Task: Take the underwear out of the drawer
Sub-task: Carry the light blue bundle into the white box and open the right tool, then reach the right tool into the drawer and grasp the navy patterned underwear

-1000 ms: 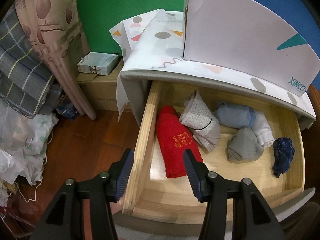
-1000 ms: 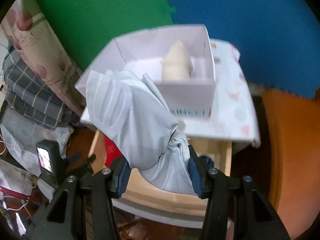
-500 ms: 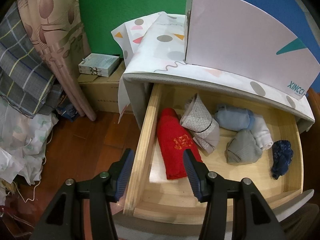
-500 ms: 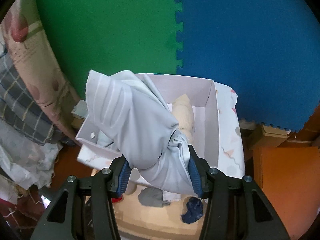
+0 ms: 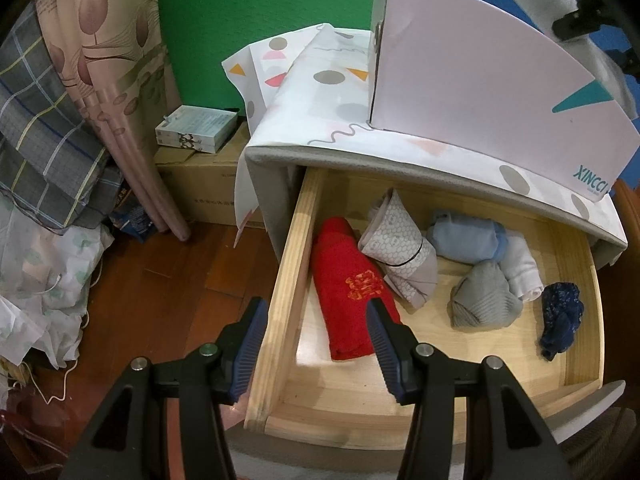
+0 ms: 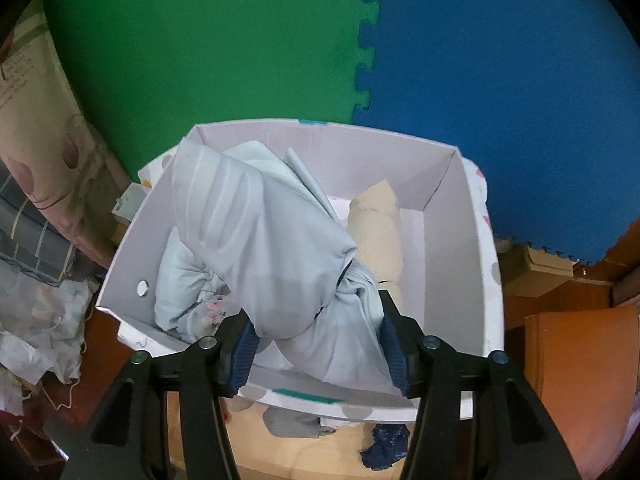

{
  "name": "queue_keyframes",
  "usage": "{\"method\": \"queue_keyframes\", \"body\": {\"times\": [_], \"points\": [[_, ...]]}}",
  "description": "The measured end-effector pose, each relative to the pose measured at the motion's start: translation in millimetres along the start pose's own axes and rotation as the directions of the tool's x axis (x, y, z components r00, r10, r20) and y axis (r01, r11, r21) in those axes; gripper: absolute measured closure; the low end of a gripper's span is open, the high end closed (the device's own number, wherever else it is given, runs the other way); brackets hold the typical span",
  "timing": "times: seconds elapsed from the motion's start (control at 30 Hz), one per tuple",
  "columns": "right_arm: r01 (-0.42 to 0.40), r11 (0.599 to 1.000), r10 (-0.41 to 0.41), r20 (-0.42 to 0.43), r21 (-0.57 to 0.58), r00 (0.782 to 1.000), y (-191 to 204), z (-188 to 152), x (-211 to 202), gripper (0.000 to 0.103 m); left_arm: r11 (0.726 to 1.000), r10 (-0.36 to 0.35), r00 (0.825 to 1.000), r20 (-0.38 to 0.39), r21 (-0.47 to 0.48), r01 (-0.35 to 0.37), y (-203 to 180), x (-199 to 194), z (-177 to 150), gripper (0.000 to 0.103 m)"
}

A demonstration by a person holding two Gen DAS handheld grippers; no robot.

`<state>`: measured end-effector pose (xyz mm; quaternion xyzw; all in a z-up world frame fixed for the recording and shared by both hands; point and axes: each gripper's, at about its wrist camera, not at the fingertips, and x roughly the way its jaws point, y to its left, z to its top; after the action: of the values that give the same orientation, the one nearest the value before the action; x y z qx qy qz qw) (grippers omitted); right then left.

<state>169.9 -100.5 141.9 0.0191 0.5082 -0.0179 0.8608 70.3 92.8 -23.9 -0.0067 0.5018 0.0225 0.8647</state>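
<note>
The right gripper point(image 6: 316, 346) hung over the white box point(image 6: 452, 216) w/ pale blue underwear point(image 6: 264, 248) between its pads; jaws had just been easing apart, cloth still touching both pads, its upper part draped down into the box beside a beige roll point(image 6: 378, 232). The left gripper point(image 5: 316, 344) was open w/ nothing in it, above the front left corner of the open drawer point(image 5: 288, 276), near a red towel point(image 5: 352, 288).

Six rolled garments point(image 5: 484, 300) are lying in one open drawer point(image 5: 280, 300), two more point(image 6: 376, 232) are sitting in one white box point(image 6: 472, 240), with two grippers point(image 5: 314, 344) showing.
</note>
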Motion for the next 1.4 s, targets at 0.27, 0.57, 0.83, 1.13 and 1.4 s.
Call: {"method": "queue_keyframes", "body": {"times": [0.27, 0.57, 0.83, 1.13, 1.4], "points": [[-0.018, 1.0, 0.018, -0.018, 0.019, 1.0, -0.2, -1.5, 15.2, 0.038, 1.0, 0.0, 1.0, -0.006, 0.004, 0.0, -1.6, 2.1, -0.5, 0.051], [-0.031, 0.999, 0.031, -0.028, 0.017, 0.999, -3.7, -7.1, 15.4, 0.032, 1.0, 0.006, 1.0, -0.005, 0.005, -0.006, -3.2, 3.2, -1.3, 0.051], [-0.049, 0.998, 0.049, -0.012, 0.032, 0.999, -5.8, -4.9, 4.6, 0.025, 1.0, 0.009, 1.0, -0.006, 0.005, -0.009, -2.8, 3.5, -1.6, 0.05], [-0.095, 0.995, 0.095, 0.014, 0.007, 0.995, -8.3, -34.3, -19.4, 0.025, 1.0, 0.007, 1.0, -0.007, 0.013, -0.007, -2.8, 3.9, -4.3, 0.05], [-0.13, 0.991, 0.128, 0.044, 0.035, 0.991, -36.1, -72.8, -47.9, 0.025, 1.0, 0.011, 1.0, -0.012, 0.02, -0.011, -3.8, 4.7, -3.6, 0.051]]}}
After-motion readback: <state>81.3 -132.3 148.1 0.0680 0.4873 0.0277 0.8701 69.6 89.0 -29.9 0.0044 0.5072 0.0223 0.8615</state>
